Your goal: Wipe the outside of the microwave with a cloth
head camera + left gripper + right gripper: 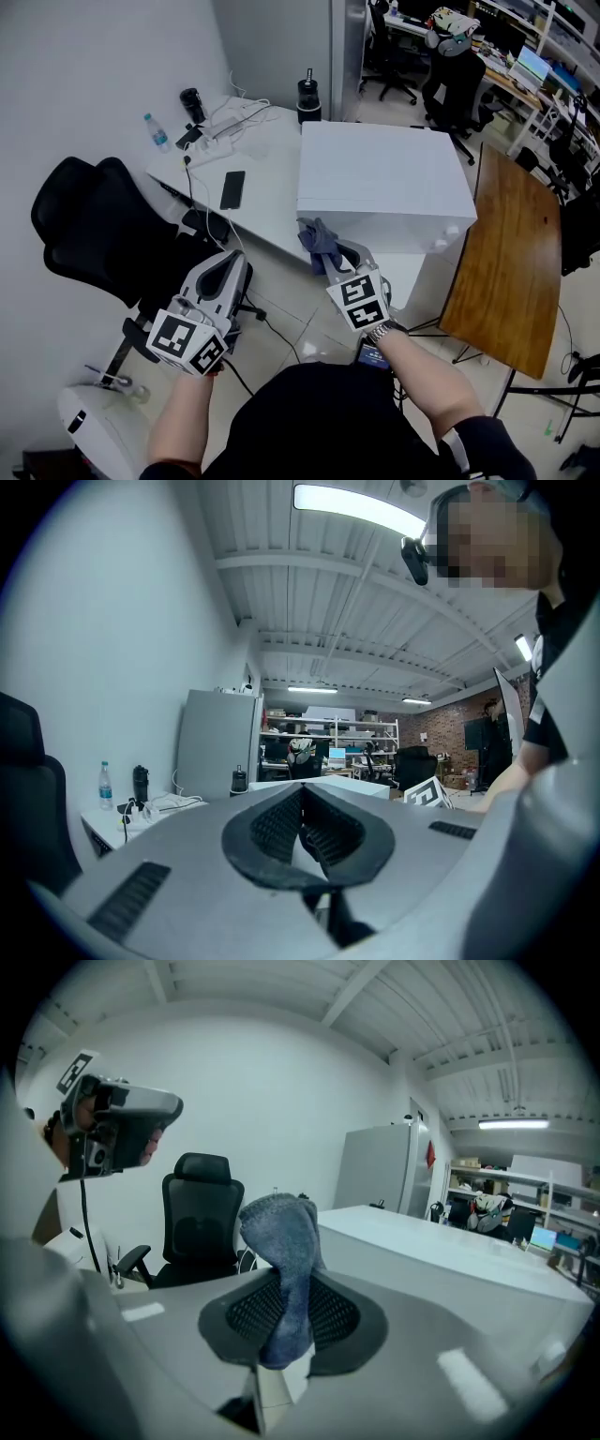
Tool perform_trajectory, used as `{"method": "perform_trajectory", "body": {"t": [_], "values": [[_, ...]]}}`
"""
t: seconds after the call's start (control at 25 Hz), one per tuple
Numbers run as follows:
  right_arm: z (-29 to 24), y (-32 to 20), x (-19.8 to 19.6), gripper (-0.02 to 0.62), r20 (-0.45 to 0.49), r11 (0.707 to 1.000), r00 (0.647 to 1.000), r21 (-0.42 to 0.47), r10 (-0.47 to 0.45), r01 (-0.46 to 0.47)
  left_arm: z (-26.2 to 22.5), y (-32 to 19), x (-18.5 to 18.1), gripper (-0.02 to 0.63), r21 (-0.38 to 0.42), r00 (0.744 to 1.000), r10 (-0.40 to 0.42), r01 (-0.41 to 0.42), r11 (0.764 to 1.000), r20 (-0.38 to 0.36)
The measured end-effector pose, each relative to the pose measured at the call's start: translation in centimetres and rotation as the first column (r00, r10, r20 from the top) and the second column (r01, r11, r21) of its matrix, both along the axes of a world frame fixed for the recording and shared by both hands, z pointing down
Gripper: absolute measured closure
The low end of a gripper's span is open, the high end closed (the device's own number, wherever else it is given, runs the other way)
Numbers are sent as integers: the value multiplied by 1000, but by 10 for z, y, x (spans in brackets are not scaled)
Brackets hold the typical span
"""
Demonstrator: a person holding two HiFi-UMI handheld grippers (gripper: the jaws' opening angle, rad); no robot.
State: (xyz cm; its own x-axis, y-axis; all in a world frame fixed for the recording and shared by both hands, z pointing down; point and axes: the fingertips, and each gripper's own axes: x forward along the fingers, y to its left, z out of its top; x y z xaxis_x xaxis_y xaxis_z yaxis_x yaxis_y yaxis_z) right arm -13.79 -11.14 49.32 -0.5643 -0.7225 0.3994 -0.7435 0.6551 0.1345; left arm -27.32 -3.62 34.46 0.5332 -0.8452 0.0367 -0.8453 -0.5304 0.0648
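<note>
The white microwave [384,183] sits on a white desk, its flat top facing up in the head view. My right gripper [330,255] is shut on a blue-grey cloth [319,240], which bunches at the microwave's near left corner. In the right gripper view the cloth [281,1260] stands up between the jaws, with the microwave [450,1255] just beyond to the right. My left gripper [231,264] hangs lower left over the floor, away from the microwave. Its jaws are shut with nothing between them, as the left gripper view [302,829] shows.
A black office chair [103,225] stands left of the desk. On the white desk [262,197] lie a black phone [232,189], cables, a water bottle [157,132] and a black flask [308,97]. A wooden table [511,253] is on the right.
</note>
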Motion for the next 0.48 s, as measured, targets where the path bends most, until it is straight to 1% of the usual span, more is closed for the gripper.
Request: {"method": "perform_trajectory", "body": {"t": [0.2, 0.48], "values": [[31, -16, -23, 531, -33, 999, 999, -54, -5, 3, 4, 2, -20, 601, -10, 999, -34, 34, 999, 12], [52, -41, -43, 531, -46, 994, 999, -112, 11, -16, 8, 1, -42, 601, -22, 997, -74, 74, 997, 18]]}}
